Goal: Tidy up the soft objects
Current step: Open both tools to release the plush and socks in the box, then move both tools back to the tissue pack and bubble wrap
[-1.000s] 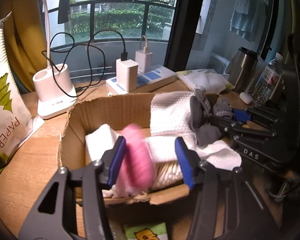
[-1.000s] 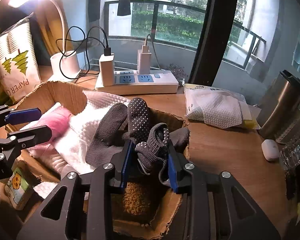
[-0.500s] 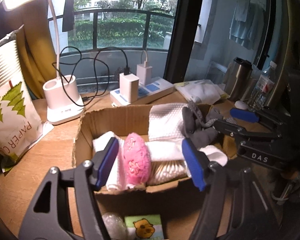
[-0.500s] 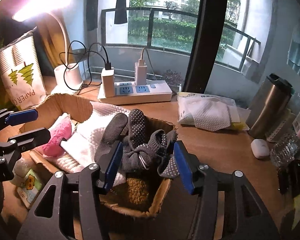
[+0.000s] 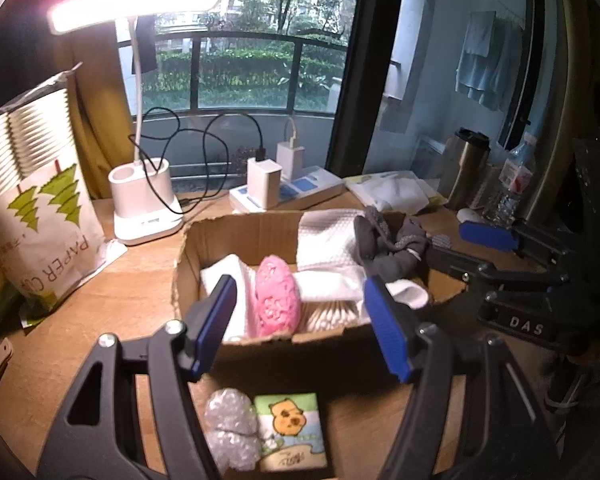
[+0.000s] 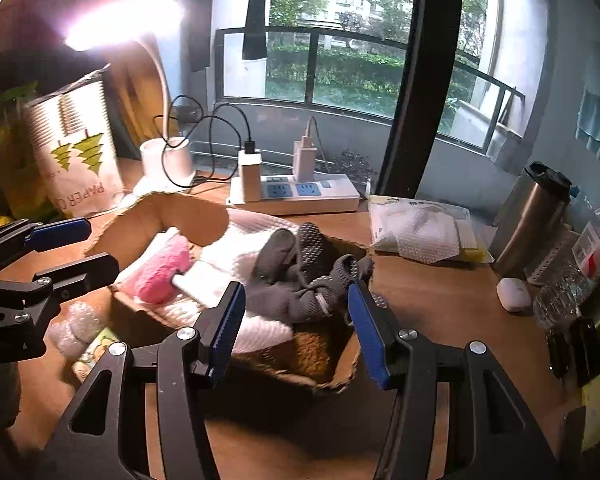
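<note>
Left wrist view: the left gripper [image 5: 300,320] is seen with jaws spread and nothing between the pads; it hangs above the near wall of the cardboard box [image 5: 284,344], clear of the contents. The pink soft item [image 5: 278,300] stands on edge in the box, wedged between a folded white cloth [image 5: 230,280] and a bundle of cotton swabs [image 5: 332,316], presumably so it keeps upright without support. A bubble-wrap wad [image 5: 230,428] and a small cartoon-print packet [image 5: 292,432] lie on the desk just outside the box; these are judged not yet sorted. Right wrist view: the right gripper [image 6: 296,328] is likewise released, pads apart and empty, held over the box's near right corner. The grey socks [image 6: 300,280] lie heaped on a white towel [image 6: 236,252] at the right end of the box, draped loosely rather than folded. The pink item is seen at the left end, so the soft goods appear grouped by kind. Both tools appear clear of the box.
</note>
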The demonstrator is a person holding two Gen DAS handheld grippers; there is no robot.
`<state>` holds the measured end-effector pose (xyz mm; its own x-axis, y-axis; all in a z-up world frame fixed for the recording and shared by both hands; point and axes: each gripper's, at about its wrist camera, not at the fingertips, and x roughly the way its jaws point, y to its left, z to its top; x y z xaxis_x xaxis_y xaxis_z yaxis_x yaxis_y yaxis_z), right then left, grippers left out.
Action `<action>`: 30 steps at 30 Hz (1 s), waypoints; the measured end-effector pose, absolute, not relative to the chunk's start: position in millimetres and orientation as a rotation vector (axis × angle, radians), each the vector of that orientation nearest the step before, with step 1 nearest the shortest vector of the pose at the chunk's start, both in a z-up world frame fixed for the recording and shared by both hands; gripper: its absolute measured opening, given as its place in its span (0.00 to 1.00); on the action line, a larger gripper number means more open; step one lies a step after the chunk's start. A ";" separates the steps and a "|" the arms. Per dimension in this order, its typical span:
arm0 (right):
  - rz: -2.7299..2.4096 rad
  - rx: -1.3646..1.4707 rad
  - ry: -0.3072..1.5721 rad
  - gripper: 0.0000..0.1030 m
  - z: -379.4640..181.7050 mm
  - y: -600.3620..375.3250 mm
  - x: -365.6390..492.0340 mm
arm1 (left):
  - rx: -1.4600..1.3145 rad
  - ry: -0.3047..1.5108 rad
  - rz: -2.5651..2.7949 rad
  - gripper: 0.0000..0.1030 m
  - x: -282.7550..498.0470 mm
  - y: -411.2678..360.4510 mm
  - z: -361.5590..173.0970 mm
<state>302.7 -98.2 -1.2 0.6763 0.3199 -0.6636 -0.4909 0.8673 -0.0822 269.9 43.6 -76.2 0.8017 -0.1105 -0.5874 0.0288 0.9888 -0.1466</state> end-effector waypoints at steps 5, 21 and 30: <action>0.480 -0.274 0.686 0.55 0.6 -88.7 287.4 | -0.145 0.624 -0.068 0.65 253.2 50.2 -75.3; 0.549 -0.309 0.700 0.55 -14.2 -42.2 246.2 | -0.172 0.625 0.002 0.66 206.8 91.4 -93.4; 0.594 -0.345 0.725 0.55 -33.5 -15.7 229.0 | -0.201 0.638 0.060 0.66 185.9 117.3 -113.7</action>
